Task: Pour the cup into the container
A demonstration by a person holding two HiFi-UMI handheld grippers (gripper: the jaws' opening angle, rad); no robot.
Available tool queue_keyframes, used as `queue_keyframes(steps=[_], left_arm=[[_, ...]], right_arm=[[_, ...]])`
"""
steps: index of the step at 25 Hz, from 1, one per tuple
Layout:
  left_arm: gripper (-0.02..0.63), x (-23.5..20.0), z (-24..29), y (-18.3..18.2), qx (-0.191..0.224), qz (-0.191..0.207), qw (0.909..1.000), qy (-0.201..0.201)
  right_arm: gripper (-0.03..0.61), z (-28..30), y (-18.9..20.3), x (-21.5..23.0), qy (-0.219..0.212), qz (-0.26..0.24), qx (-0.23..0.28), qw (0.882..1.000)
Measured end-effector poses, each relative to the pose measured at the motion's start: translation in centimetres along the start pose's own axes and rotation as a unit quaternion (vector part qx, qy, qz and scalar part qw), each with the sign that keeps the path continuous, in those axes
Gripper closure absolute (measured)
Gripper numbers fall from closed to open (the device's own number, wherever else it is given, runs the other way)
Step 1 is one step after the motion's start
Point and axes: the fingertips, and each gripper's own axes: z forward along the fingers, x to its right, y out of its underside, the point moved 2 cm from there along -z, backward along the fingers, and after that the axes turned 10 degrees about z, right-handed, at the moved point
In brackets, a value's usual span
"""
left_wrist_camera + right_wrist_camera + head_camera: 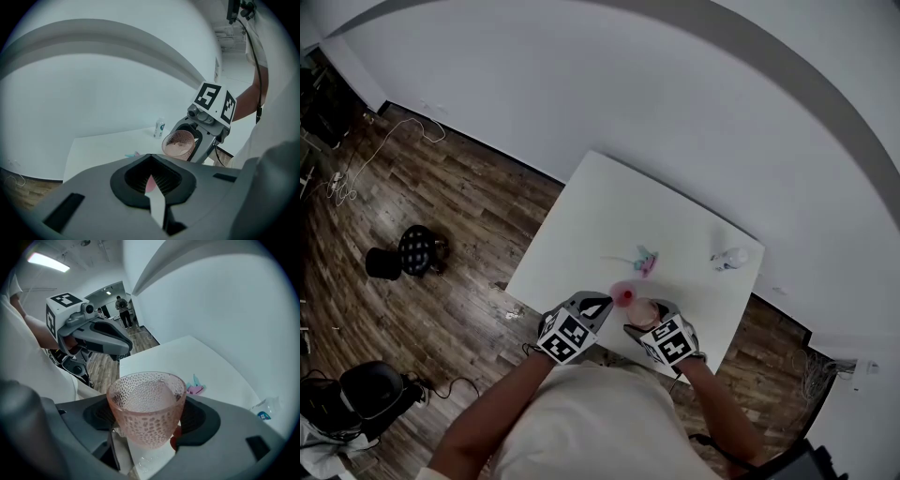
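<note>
A pink dimpled glass cup [146, 408] stands upright between the jaws of my right gripper [149, 430], which is shut on its sides. Something pale seems to lie in its bottom. In the head view the cup [644, 312] hangs over the white table's [609, 216] near edge. My left gripper [607, 305] hovers just left of it, jaws shut. In the left gripper view a pink sliver shows in the closed gap of the left gripper [151, 180]; I cannot tell what it is. From there the cup [178, 143] shows ahead, to the right.
A small clear bottle [731, 257] stands near the table's far right corner. A small pink and teal thing [645, 260] lies mid-table. A black stool [412, 251] and cables sit on the wooden floor at left. People [124, 310] stand far back in the room.
</note>
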Motion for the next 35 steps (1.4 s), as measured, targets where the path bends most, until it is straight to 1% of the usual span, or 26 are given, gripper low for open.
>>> queue_keyframes(steps=[16,35], left_arm=[[0.603,-0.6,0.9,0.5,0.005,-0.011,0.9995,0.028],[0.603,-0.9,1.5,2.5,0.005,-0.031,0.9982,0.052]], right_arm=[[0.195,1.5,0.4,0.7,0.016,0.018,-0.058,0.998],[0.195,3.2,0.4,0.8,0.033,0.025,-0.113,0.993]])
